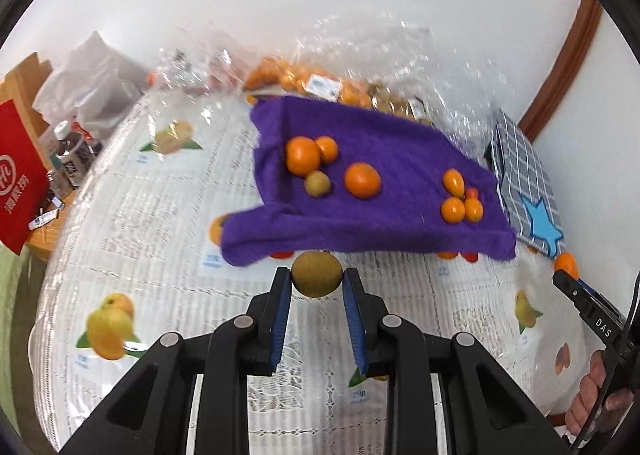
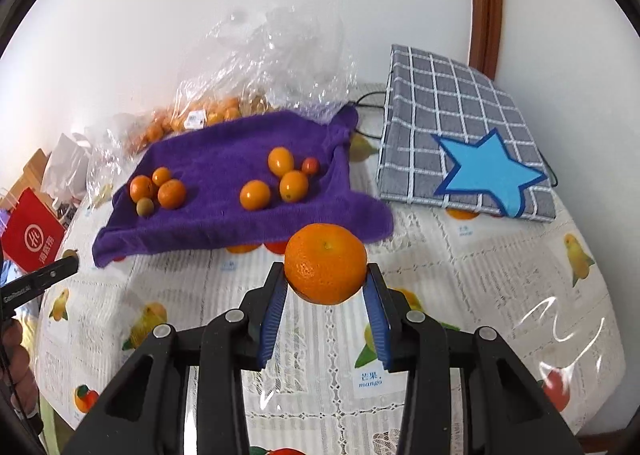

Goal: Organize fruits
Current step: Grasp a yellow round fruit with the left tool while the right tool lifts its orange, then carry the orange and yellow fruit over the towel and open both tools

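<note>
Well, the left tool (image 1: 316,281) gripped a kiwi (image 1: 317,274), the right tool (image 2: 326,279) clamped an orange (image 2: 326,263), both above the table (image 2: 500,275) near the purple towel (image 2: 240,183)

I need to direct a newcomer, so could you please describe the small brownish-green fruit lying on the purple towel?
Find the purple towel spread on the fruit-print tablecloth. At its left end sits a cluster of three oranges. The brownish-green fruit rests against the front of that cluster, the only dull, non-orange piece lying on the towel.
</note>
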The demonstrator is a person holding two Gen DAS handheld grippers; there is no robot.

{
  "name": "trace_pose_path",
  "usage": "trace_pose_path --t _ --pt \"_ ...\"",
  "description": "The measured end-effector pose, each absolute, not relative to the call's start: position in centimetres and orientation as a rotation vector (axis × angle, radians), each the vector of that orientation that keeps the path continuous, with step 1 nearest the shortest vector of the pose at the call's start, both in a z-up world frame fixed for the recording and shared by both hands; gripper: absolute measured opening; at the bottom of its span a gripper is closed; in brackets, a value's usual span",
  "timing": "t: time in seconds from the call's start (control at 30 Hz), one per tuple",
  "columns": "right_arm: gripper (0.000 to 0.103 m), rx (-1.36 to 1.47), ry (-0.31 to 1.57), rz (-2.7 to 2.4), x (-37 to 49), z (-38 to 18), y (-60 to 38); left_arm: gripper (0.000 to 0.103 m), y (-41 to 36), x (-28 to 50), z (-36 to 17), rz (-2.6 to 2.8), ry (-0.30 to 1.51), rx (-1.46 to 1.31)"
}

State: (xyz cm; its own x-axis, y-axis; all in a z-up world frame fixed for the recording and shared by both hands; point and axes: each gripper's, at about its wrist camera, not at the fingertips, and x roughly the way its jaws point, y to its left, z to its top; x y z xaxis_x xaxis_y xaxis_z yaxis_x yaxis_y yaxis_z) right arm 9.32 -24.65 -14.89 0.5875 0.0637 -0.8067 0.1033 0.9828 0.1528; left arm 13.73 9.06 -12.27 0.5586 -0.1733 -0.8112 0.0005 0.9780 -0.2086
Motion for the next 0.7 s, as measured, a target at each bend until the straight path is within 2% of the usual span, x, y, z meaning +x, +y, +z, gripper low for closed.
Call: trace_pose_path --t 0.43,0.7 --pt "0.039 0.154 0.903 -0.034 11.3 -11.0 -24.2 0.026 10.0 15.4 -8.1 -0.082 0.886 -0.216" --pt "0.039 0.134 0.891 -0.026 13.4 -10.2 -24.5 0.026 10.2 17.5 -8.1 -0.070 0.886 -0.223"
